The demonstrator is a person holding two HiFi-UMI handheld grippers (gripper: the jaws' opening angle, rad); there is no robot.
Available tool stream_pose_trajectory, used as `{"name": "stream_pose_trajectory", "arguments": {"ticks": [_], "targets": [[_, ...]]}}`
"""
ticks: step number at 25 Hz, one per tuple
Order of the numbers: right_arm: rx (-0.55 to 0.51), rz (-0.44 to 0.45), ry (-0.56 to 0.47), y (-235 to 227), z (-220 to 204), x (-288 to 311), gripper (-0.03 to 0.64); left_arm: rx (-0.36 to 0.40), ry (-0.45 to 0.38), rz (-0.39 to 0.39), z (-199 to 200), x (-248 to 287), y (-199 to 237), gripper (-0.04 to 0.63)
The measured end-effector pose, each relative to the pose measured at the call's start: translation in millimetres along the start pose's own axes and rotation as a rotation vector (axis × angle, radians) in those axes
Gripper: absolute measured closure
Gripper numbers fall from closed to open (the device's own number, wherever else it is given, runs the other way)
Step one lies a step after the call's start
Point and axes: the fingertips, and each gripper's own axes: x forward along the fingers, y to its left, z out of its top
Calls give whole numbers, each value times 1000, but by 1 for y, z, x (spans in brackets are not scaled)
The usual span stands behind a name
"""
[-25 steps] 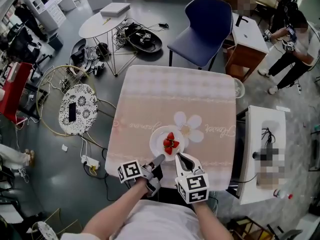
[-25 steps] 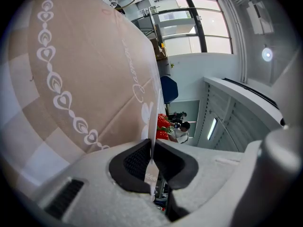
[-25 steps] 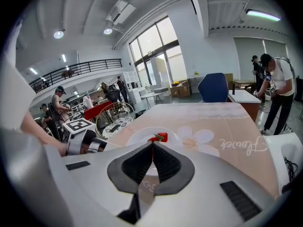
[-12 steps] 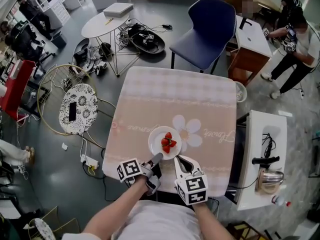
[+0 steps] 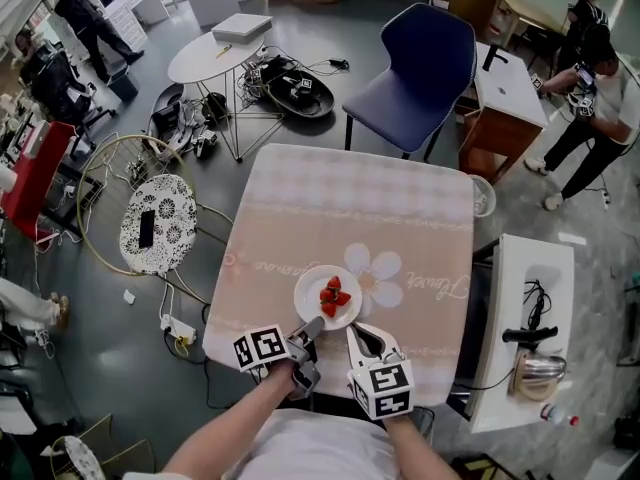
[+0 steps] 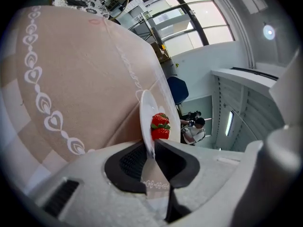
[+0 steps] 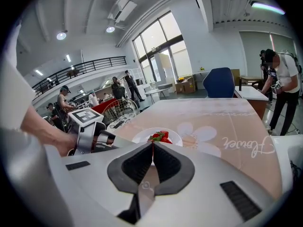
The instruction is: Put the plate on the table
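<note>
A white plate point(image 5: 309, 306) with strawberries point(image 5: 332, 294) rests on the pink tablecloth of the table point(image 5: 350, 198), near its front edge beside the printed flower. My left gripper point(image 5: 312, 325) grips the plate's near rim. In the left gripper view the thin rim point(image 6: 144, 112) runs between the pads, which still touch it while the jaws are opening, and the strawberries point(image 6: 160, 126) sit just beyond. My right gripper point(image 5: 356, 334) hovers at the plate's near right, shut and empty. The right gripper view looks past its tips point(image 7: 152, 145) at the plate point(image 7: 142, 137).
A blue chair point(image 5: 425, 53) stands at the table's far side. A white side table point(image 5: 520, 268) with a kettle point(image 5: 535, 368) is at the right. A patterned stool point(image 5: 158, 218) and a round table point(image 5: 210, 48) stand left, amid floor cables. People point(image 5: 600, 88) are at the far right.
The head view has shifted a little. The plate and both grippers keep nearly the same place near the table's front edge.
</note>
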Motion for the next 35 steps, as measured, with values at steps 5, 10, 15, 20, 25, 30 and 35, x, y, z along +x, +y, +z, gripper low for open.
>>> {"name": "stream_pose_trajectory", "arguments": {"ticks": [5, 10, 15, 20, 25, 30, 35], "targets": [[1, 6, 6, 0, -3, 0, 614, 97, 8, 64, 2, 0, -2, 518], [9, 10, 4, 0, -3, 1, 612, 214, 36, 149, 4, 0, 0, 495], [14, 9, 6, -2, -6, 2, 613, 303, 61, 213, 5, 1, 3, 486], [15, 10, 10, -2, -6, 3, 612, 392, 90, 268, 5, 0, 3, 463], [19, 17, 9, -3, -6, 3, 612, 460, 117, 351, 7, -2, 10, 442], [29, 19, 14, -3, -6, 3, 613, 482, 135, 402, 11, -4, 13, 432], [46, 27, 12, -2, -6, 0, 612, 539, 168, 488, 13, -12, 22, 423]]}}
